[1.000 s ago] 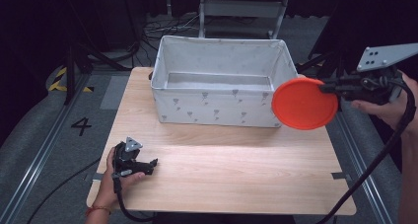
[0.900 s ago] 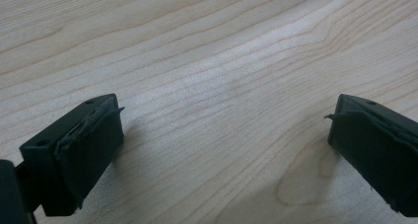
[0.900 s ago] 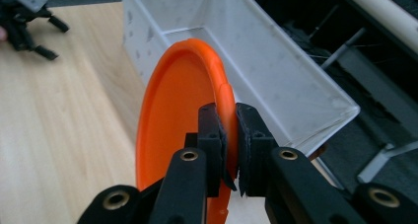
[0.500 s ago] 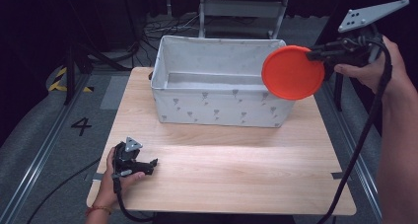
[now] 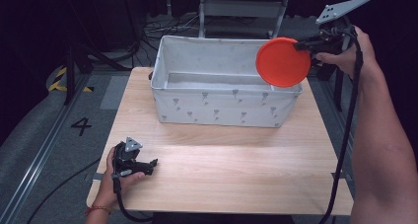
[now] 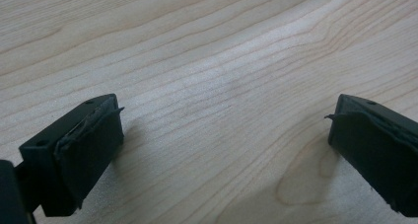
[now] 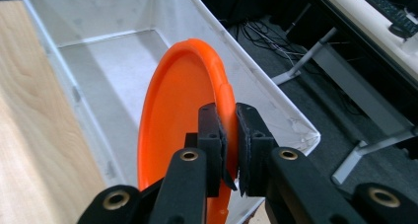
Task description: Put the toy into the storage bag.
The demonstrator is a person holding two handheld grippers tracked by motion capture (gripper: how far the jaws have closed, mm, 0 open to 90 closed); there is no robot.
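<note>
Up close, the right gripper view shows what the high view cannot: the right gripper (image 7: 229,135) has its jaws pinched narrow on the rim of the orange plate (image 7: 172,130), which stands on edge, its face stretching away ahead of the jaws. Beyond and below the jaws lies the white fabric bin (image 7: 54,66), its grey floor bare. To the right of the jaws, past the bin's far wall, are a dark floor, cables and a metal leg.

From above, the high view places the right gripper (image 5: 301,45) over the bin's (image 5: 222,108) back right corner, with the plate (image 5: 283,62) hanging from the jaws above the rim, partly hiding that corner. The bin holds nothing there either.

The left gripper (image 5: 151,163) rests low on the wooden surface (image 5: 236,169), well apart from the bin. In the left gripper view its jaws stand wide, with bare wood grain between them and ahead of them.
</note>
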